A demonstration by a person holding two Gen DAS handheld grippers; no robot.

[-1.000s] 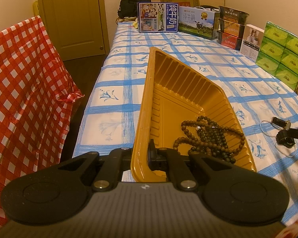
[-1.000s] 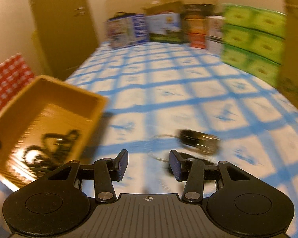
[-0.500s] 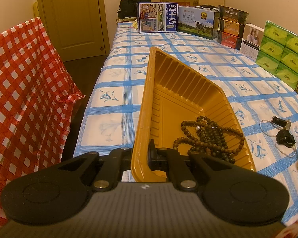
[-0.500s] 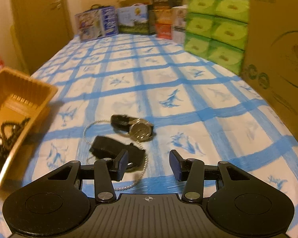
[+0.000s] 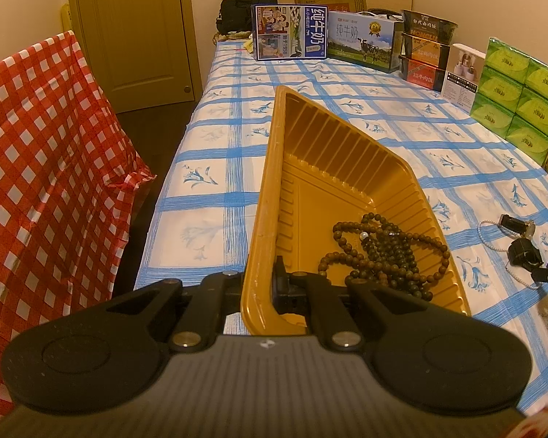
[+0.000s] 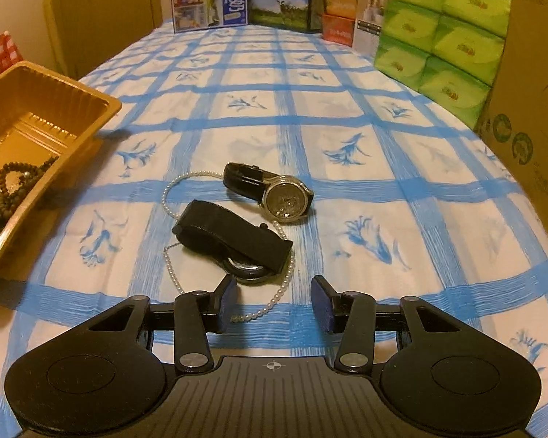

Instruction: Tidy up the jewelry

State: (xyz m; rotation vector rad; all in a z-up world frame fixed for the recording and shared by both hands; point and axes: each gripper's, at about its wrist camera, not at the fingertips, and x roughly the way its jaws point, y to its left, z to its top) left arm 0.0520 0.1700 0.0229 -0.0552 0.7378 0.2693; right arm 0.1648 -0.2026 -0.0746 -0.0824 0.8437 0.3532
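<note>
My left gripper (image 5: 259,292) is shut on the near rim of a gold plastic tray (image 5: 274,168). A dark wooden bead necklace (image 5: 387,252) lies in the tray. In the right wrist view, my right gripper (image 6: 274,303) is open and empty just above the cloth. Right in front of it lie a black-strap watch face down (image 6: 230,230), a silver-faced watch (image 6: 285,200) and a thin pearl chain (image 6: 171,197) looping around them. The tray (image 6: 54,87) shows at the left there. The watches also show at the right of the left wrist view (image 5: 522,248).
A blue-checked cloth (image 6: 310,73) covers the table. Boxes and milk cartons (image 5: 292,33) line the far end. Green tissue packs (image 6: 438,25) and a cardboard box (image 6: 529,73) stand on the right. A red-checked cover (image 5: 36,168) is at the left beyond the table edge.
My right gripper has swung right and come closer to the two watches and the pearl chain. The left gripper and tray have stayed still.
</note>
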